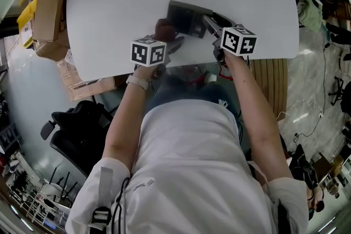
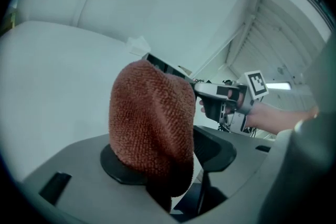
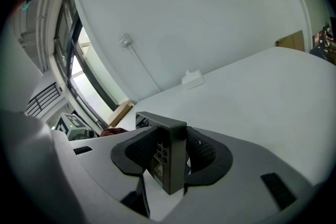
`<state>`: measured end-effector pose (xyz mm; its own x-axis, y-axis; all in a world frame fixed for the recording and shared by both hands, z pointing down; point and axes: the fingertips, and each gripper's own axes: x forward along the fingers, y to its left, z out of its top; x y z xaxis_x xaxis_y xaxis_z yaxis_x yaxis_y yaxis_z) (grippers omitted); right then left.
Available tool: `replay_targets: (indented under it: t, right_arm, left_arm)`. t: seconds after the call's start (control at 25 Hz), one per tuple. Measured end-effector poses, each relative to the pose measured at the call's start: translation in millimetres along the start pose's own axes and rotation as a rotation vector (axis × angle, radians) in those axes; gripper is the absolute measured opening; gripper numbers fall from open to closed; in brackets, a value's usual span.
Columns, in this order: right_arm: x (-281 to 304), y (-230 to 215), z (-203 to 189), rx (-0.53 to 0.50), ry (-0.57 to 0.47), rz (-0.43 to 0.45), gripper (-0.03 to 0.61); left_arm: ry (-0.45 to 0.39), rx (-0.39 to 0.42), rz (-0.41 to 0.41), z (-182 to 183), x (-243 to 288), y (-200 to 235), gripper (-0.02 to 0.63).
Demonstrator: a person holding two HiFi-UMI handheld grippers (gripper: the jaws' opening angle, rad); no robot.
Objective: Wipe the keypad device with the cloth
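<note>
At the near edge of the white table (image 1: 109, 13): both grippers, side by side.
Right gripper (image 3: 172, 152): clamped on the dark grey keypad device (image 1: 185, 18).
Left gripper (image 2: 170, 157): jaws spread wide, not pinching.
Cloth (image 2: 152, 123): rust-brown terry, bunched between left jaws, just beside the device.

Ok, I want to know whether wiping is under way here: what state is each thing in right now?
left gripper: open, jaws wide apart.
right gripper: shut on the keypad device.
keypad device: stood on edge between the pads, keys facing sideways.
cloth: bunched, lying between the left gripper's jaws, not pinched.
</note>
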<state>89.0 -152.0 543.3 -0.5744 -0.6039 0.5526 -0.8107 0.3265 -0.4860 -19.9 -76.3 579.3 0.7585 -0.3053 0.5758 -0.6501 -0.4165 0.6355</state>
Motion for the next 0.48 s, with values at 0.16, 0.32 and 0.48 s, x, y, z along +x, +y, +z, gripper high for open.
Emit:
replay_targets:
  t: [0.16,0.32,0.48]
  right_arm:
    - [0.7,0.7,0.2,0.004,-0.004,-0.005,0.175]
    - [1.2,0.7,-1.7,0.006,-0.003,-0.014,0.175]
    - [1.1,1.7,-1.0,0.010,-0.007,-0.019,0.175]
  left_arm:
    - [-0.020,0.054,-0.006,17.2,-9.4,-11.3,0.252]
    - [-0.046,0.107,0.056,27.9,-13.4,-5.9,0.253]
    - [-0.071,0.146,0.120,37.0,-20.6,2.2,0.252]
